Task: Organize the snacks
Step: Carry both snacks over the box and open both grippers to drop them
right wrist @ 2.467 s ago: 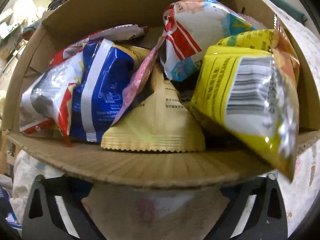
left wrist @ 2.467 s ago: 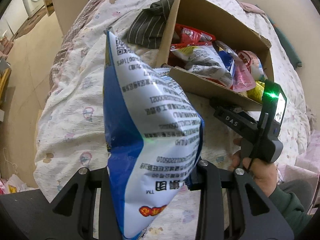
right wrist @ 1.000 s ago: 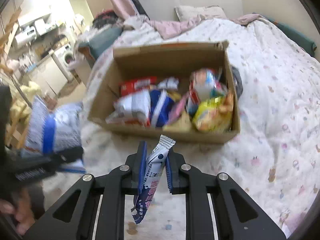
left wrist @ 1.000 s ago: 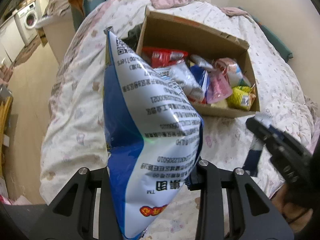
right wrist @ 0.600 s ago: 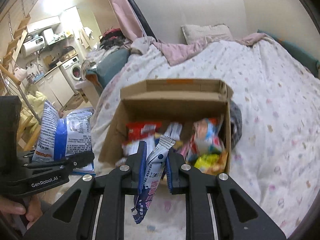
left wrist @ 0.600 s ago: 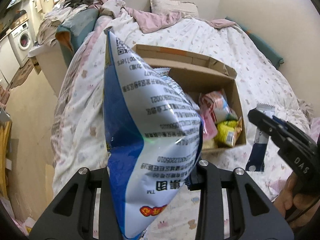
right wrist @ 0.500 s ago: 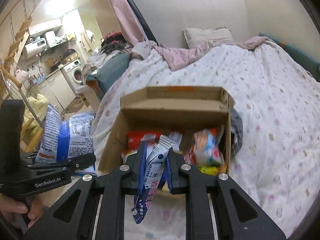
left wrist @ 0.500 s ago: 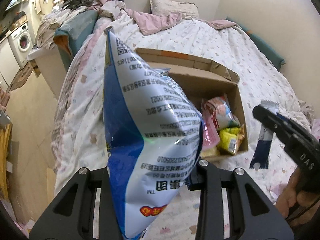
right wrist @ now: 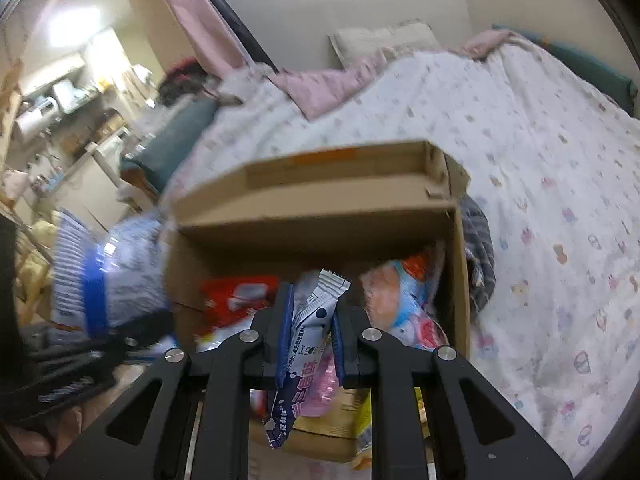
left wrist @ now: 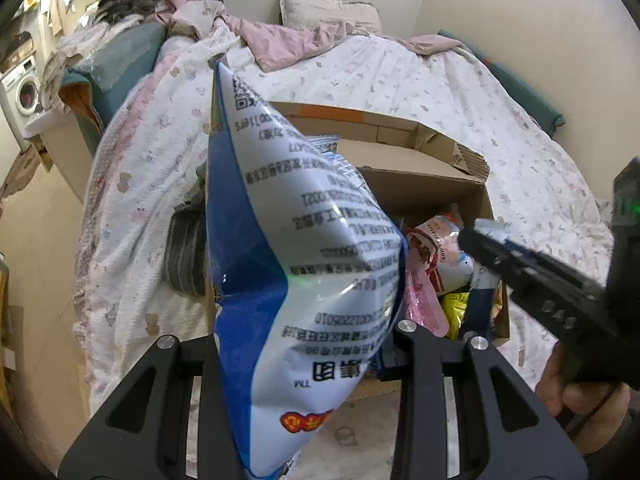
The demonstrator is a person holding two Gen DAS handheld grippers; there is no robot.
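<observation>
My left gripper (left wrist: pixel 306 338) is shut on a large blue and white chip bag (left wrist: pixel 296 256), which fills the middle of the left wrist view and hides much behind it. My right gripper (right wrist: pixel 309 304) is shut on a slim blue and white snack bar wrapper (right wrist: pixel 308 344) that hangs down between its fingers. A cardboard box (right wrist: pixel 320 208) holding several snack packets sits on the bed, just beyond both grippers. In the left wrist view the box (left wrist: pixel 420 168) shows behind the bag, and the right gripper (left wrist: pixel 480 236) reaches in from the right over the box's snacks.
The box rests on a bed with a white patterned cover (right wrist: pixel 540 184). A pink blanket (left wrist: pixel 288 40) and a pillow (left wrist: pixel 328 12) lie at the head. A dark striped cloth (left wrist: pixel 184 256) sits left of the box. A washing machine (left wrist: pixel 22 92) stands far left. A hand (left wrist: pixel 580 400) grips the right tool.
Both grippers have moved back from the box and tipped up, so more of the bed and wall shows. The right gripper with its bar now reaches over the box's snacks. Both grips are unchanged.
</observation>
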